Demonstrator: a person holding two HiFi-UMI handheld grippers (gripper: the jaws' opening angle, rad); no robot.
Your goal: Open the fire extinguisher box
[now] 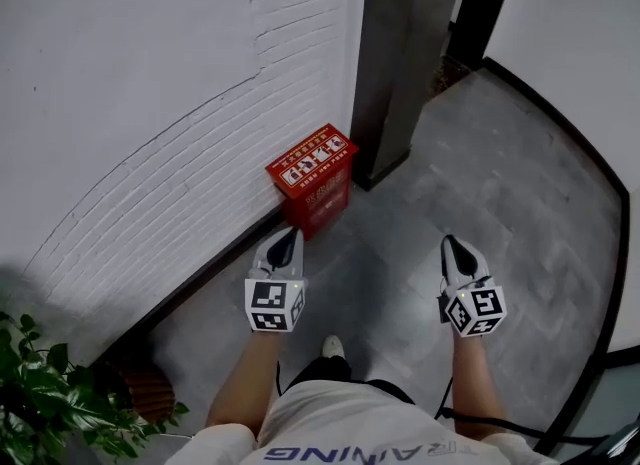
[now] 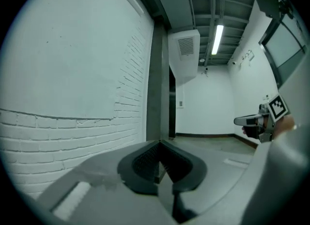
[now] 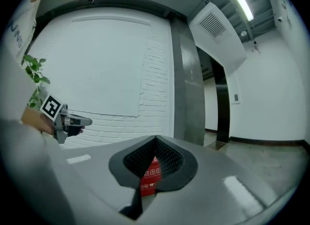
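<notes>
The red fire extinguisher box (image 1: 311,177) stands on the grey floor against the white brick wall, its labelled lid down. My left gripper (image 1: 290,235) hovers just in front of the box, jaws together with nothing between them. My right gripper (image 1: 447,244) hangs further right over bare floor, also shut and empty. In the right gripper view a strip of the red box (image 3: 151,178) shows through the slit below the closed tips (image 3: 155,139). The left gripper view looks past its closed tips (image 2: 159,144) at the wall and pillar; the box is hidden there.
A dark pillar (image 1: 392,63) rises just right of the box, with a doorway (image 1: 480,3) beyond it. A potted plant (image 1: 45,393) stands at the lower left by the wall. A black baseboard (image 1: 590,163) curves along the right. My shoe (image 1: 333,348) is on the floor.
</notes>
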